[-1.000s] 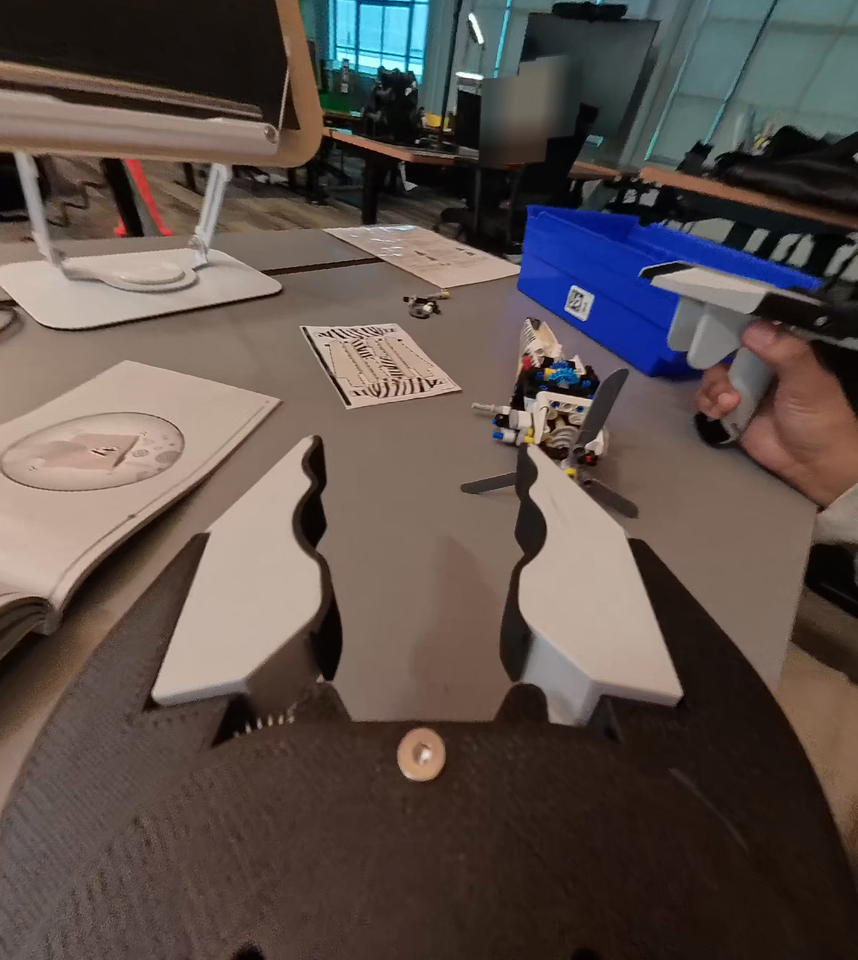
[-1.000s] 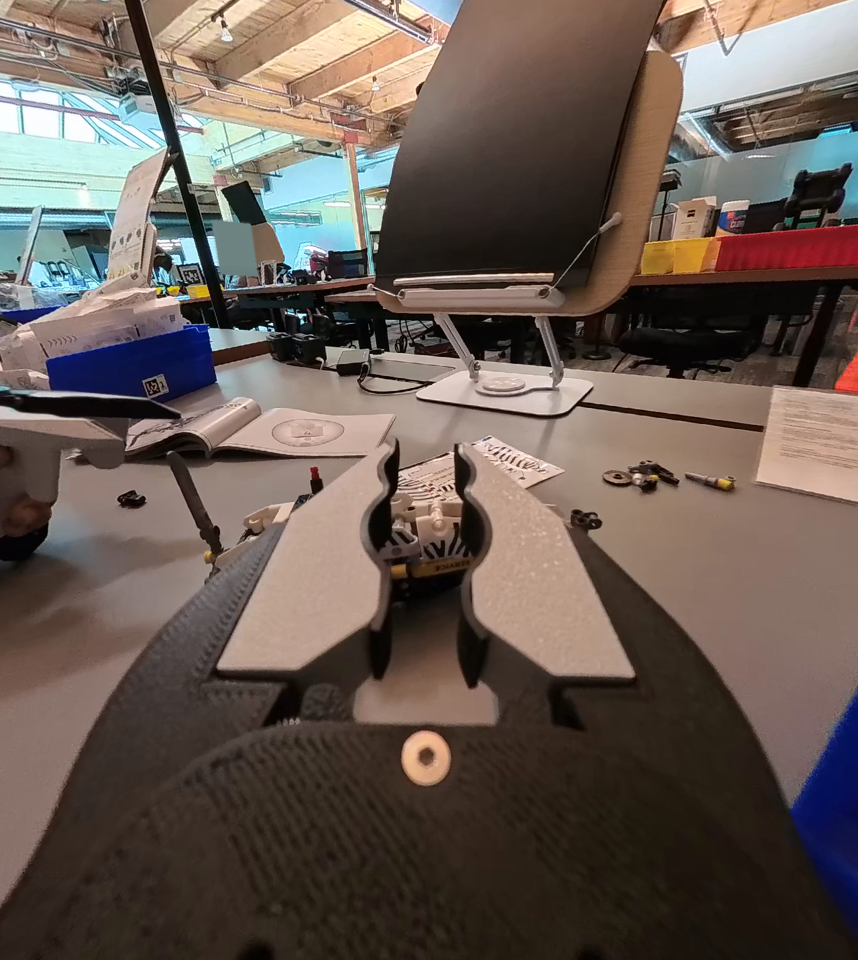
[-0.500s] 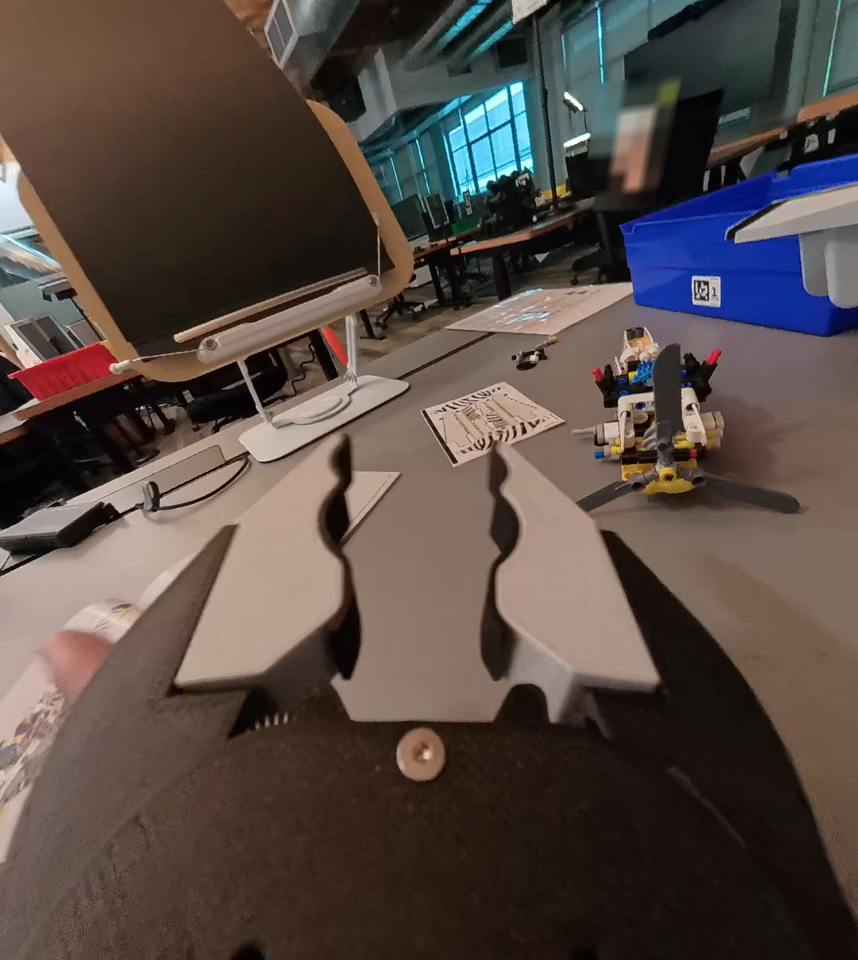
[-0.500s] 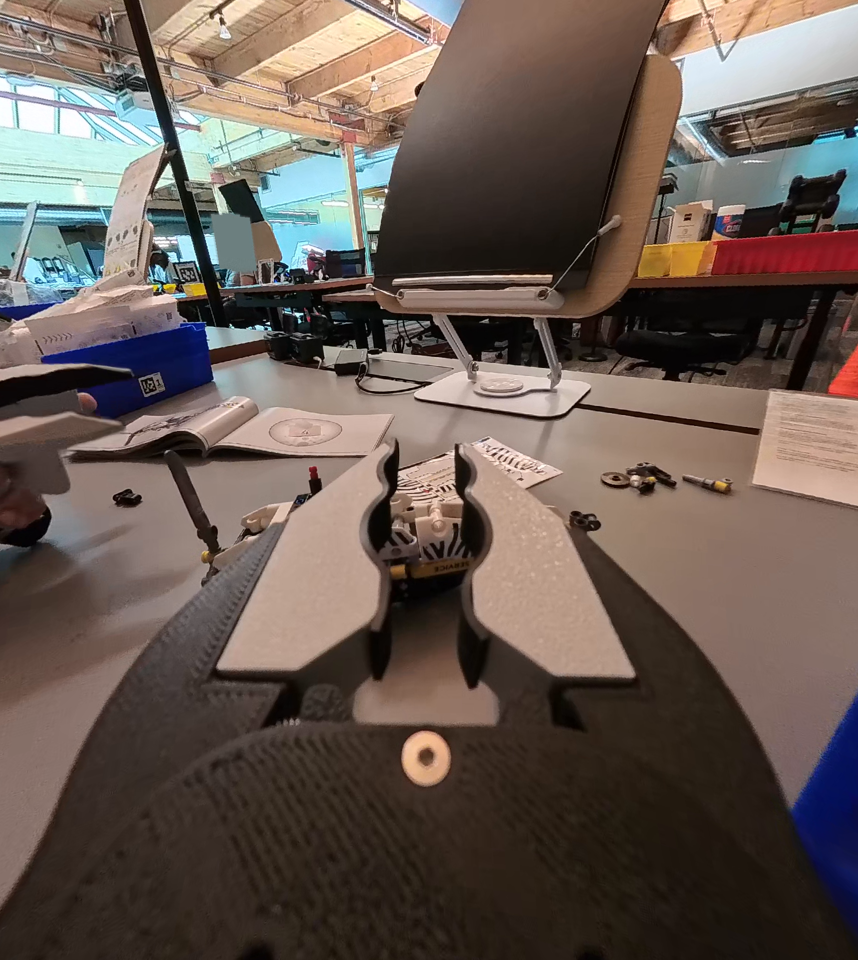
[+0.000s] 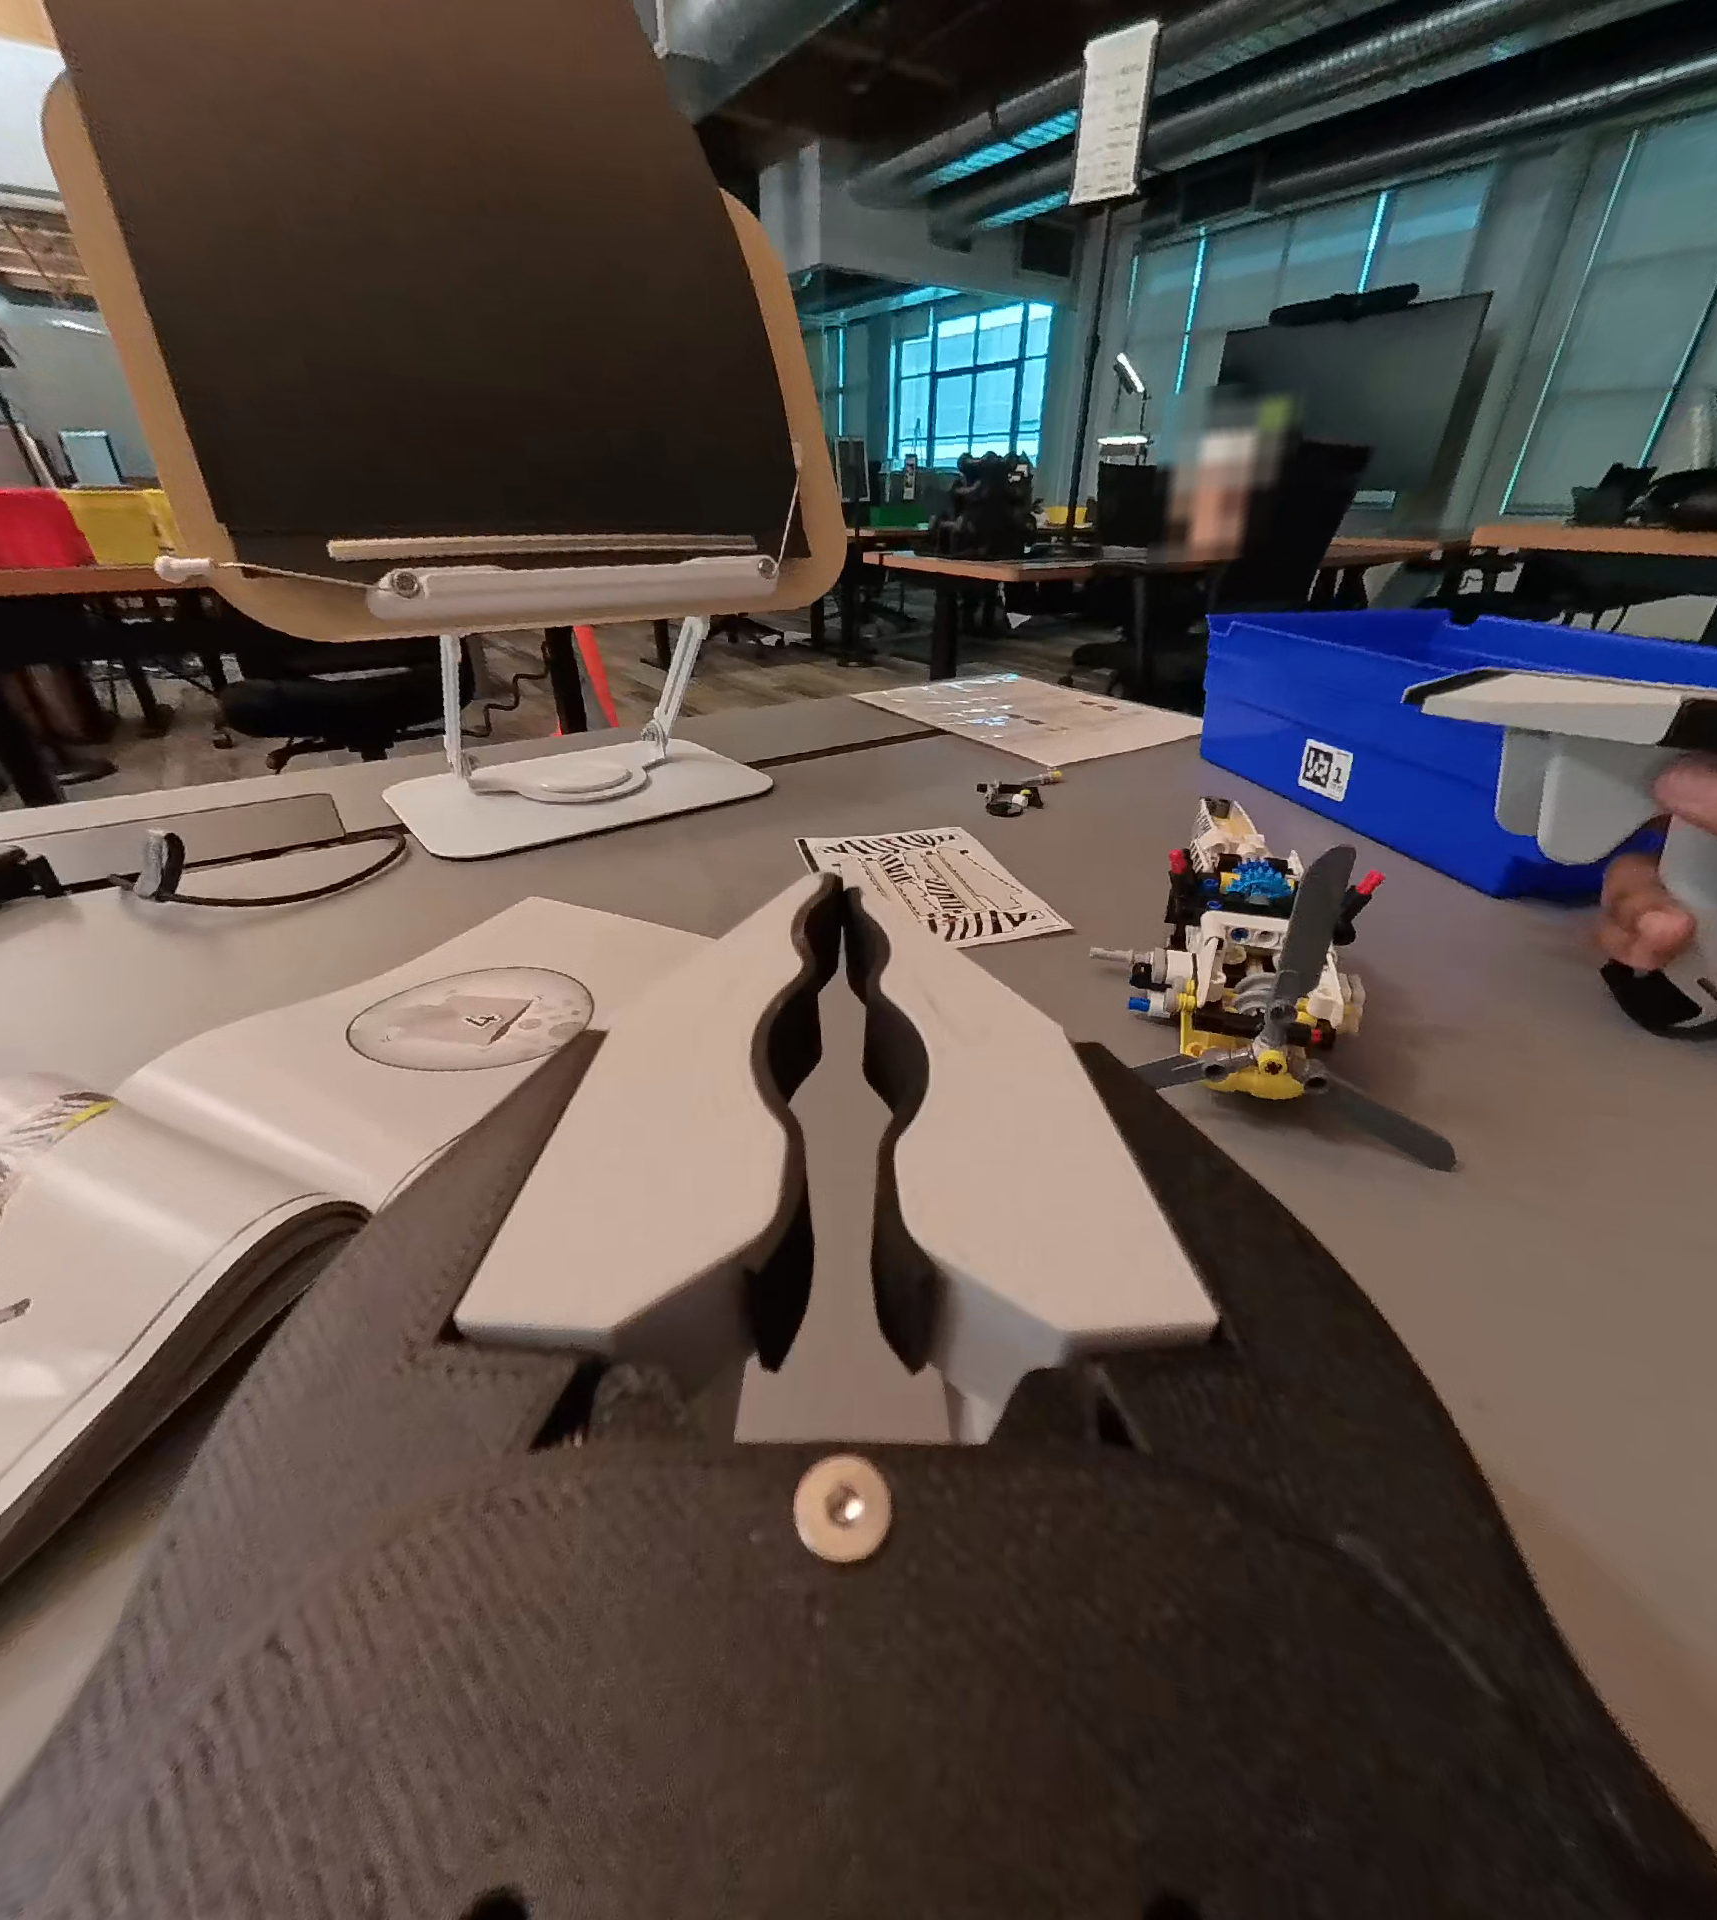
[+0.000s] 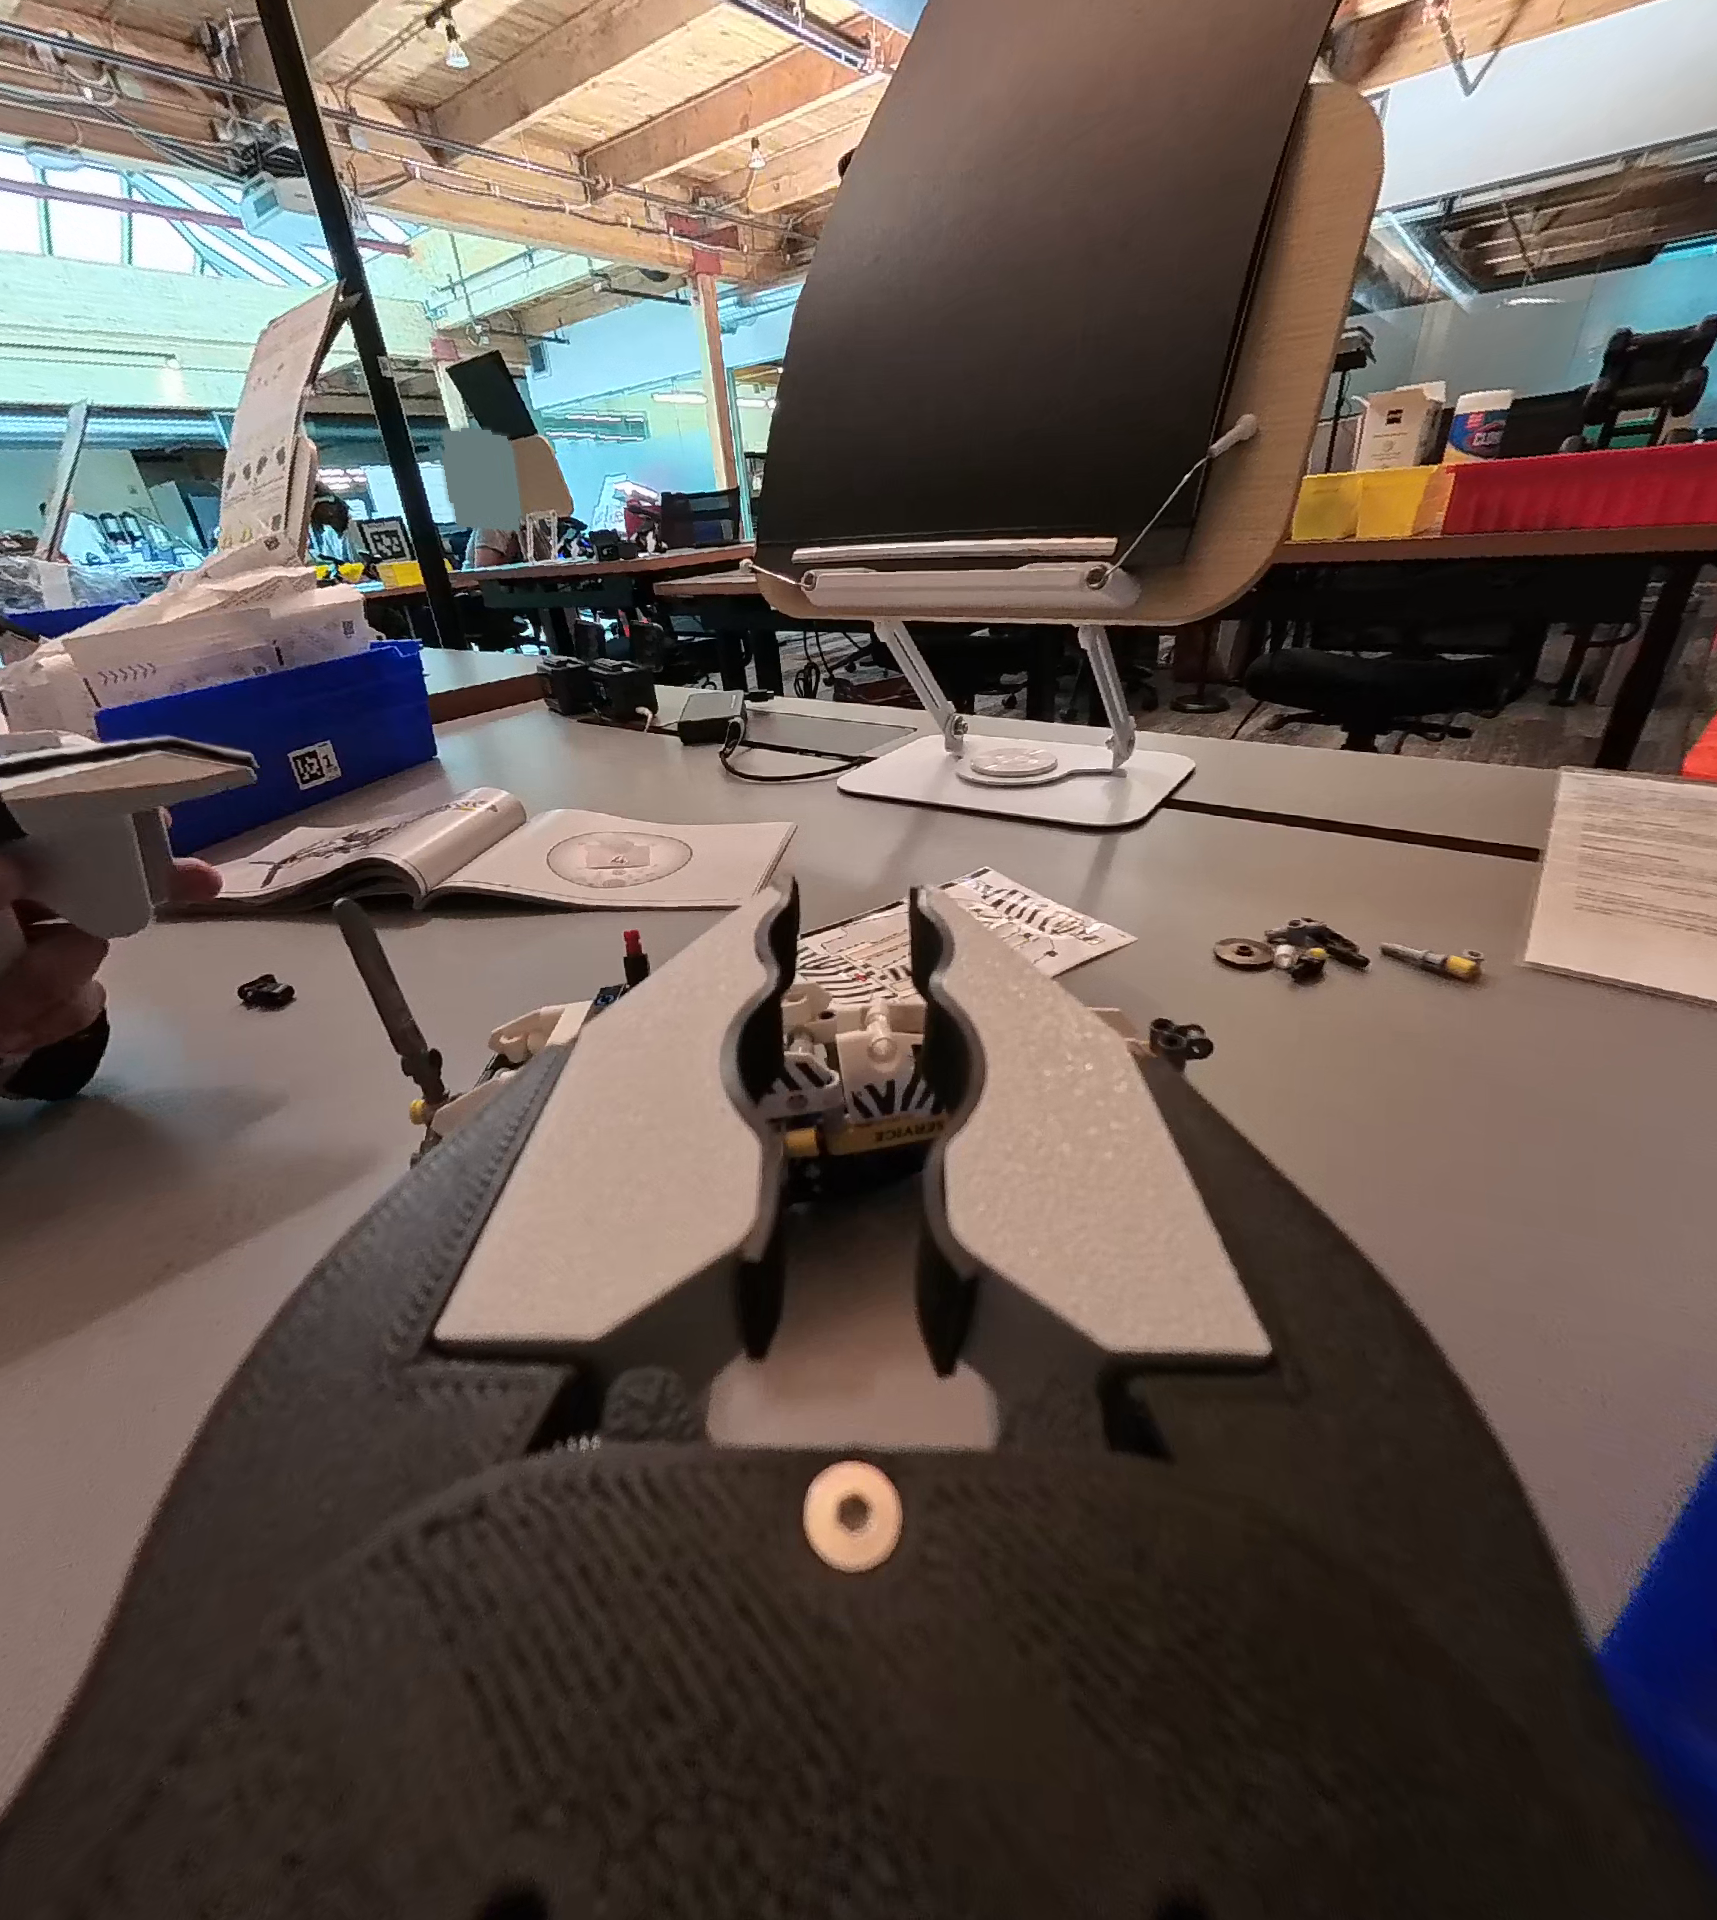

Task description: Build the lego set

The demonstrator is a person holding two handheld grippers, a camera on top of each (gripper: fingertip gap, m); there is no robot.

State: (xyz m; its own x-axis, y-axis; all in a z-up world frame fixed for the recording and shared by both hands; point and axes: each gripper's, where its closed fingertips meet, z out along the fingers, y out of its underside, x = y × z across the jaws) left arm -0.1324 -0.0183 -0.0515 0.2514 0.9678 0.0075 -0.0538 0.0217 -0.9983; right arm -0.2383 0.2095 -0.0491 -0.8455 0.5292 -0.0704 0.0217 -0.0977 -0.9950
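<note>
Lego model point(image 5: 1249, 987) sits on the grey table point(image 5: 1456, 1299), right of centre in the left view. Left gripper point(image 5: 843, 914) empty, fingertips together. Right gripper point(image 6: 854, 925) slightly apart, straddling the model point(image 6: 854, 1081); contact unclear. Booklet point(image 5: 210, 1122) lies lower left.

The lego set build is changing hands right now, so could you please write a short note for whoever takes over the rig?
Left gripper: shut and empty, above the open instruction booklet.
Right gripper: jaws partly open around the rear of the lego plane, which sits on the grey table; whether they touch it cannot be told.
Things: zebra-striped sticker sheet behind the plane; loose small parts to the right of it; blue bin on the far right.
Done: body and propeller assembled.
Left: stickers apparently unapplied, loose parts unattached.
</note>
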